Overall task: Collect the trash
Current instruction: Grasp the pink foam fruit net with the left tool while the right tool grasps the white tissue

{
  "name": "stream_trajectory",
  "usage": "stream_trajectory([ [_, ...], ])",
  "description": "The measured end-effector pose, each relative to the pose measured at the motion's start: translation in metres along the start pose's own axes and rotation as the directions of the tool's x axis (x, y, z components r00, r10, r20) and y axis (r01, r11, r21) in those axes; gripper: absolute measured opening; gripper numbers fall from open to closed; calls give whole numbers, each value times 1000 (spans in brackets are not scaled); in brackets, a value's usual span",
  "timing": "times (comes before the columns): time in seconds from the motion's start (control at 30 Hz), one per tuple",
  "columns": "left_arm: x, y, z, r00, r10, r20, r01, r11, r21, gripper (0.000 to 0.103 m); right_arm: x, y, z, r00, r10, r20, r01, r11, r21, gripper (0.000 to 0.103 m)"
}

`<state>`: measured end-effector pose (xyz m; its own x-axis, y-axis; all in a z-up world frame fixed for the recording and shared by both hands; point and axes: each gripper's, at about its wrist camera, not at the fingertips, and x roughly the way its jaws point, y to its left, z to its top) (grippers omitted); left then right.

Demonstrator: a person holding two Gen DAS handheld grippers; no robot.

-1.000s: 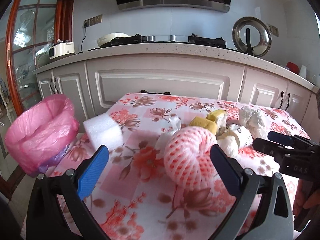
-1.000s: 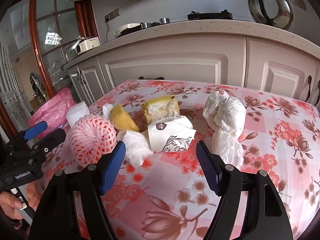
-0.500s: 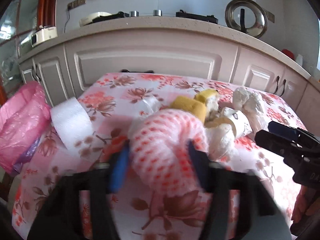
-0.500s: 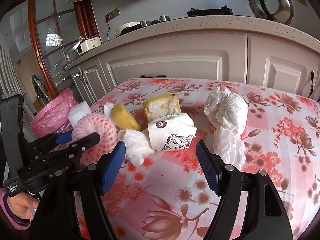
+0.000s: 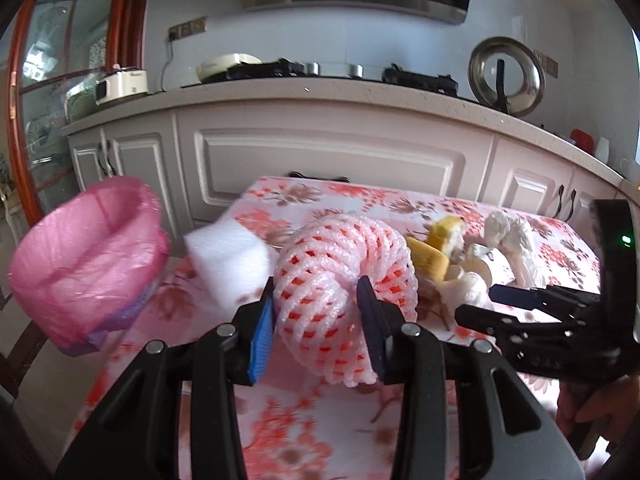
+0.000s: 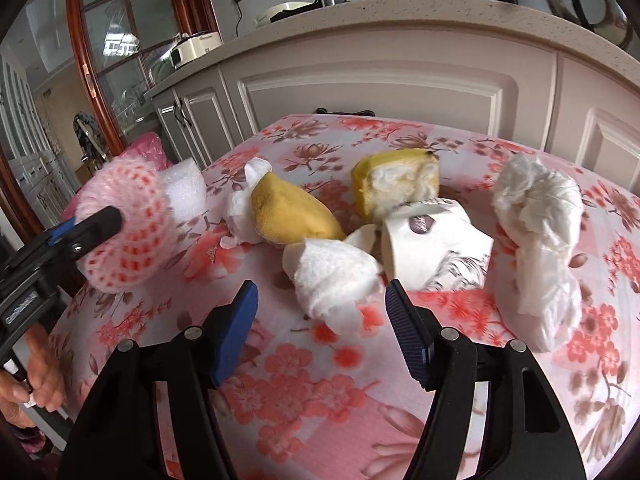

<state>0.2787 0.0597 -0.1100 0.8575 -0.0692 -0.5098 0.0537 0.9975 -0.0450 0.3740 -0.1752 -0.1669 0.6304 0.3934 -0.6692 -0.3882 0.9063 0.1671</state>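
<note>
— What has moved since a second ago?

— Since then my left gripper (image 5: 316, 322) has gone from wide open around the pink foam net (image 5: 344, 276) to pinching it; the jaws are closing, and both blue pads press into the foam mesh, which bulges out past them.

— Where does the net sit now?

— I see it at the left edge of the tabletop (image 6: 304, 364), just beside the white foam block (image 5: 230, 260), with the pink bin bag (image 5: 86, 264) beyond that edge.

— And your right side?

— My right gripper (image 6: 320, 320) has come forward toward the crumpled white tissue (image 6: 334, 276). Its jaws are closing too, but the pads stand clear of the tissue, which lies just ahead of the gap. Past the tissue, away from the net, I see a yellow peel (image 6: 292, 212), a paper cup (image 6: 434, 250) on its side and a white plastic bag (image 6: 538, 240).
</note>
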Motion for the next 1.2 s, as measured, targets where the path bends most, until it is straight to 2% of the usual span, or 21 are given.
stream_trajectory([
  [0.1,-8,12,-1,1000,12,15,-12,1000,-12,38,12,3,7,1000,-11,-27,11,1000,-3,59],
  [0.17,-12,18,-3,1000,22,16,-22,1000,-22,38,17,4,8,999,-16,-48,15,1000,-9,42],
  [0.2,-14,22,-4,1000,26,16,-26,999,-27,38,17,6,8,999,-9,-51,9,1000,-11,37],
  [0.27,-19,27,-5,999,36,19,-35,999,-37,38,12,10,5,999,-17,-35,16,999,-27,30],
  [0.33,-25,31,-7,999,43,23,-42,998,-41,38,2,15,2,1000,-13,-13,12,999,-44,28],
  [0.87,-104,24,-22,993,63,101,-62,998,-10,38,-90,75,-13,989,64,135,-46,990,-135,27],
  [1.2,-151,41,-35,988,67,142,-62,997,-40,38,-127,118,-18,975,95,199,-51,975,-216,27],
])
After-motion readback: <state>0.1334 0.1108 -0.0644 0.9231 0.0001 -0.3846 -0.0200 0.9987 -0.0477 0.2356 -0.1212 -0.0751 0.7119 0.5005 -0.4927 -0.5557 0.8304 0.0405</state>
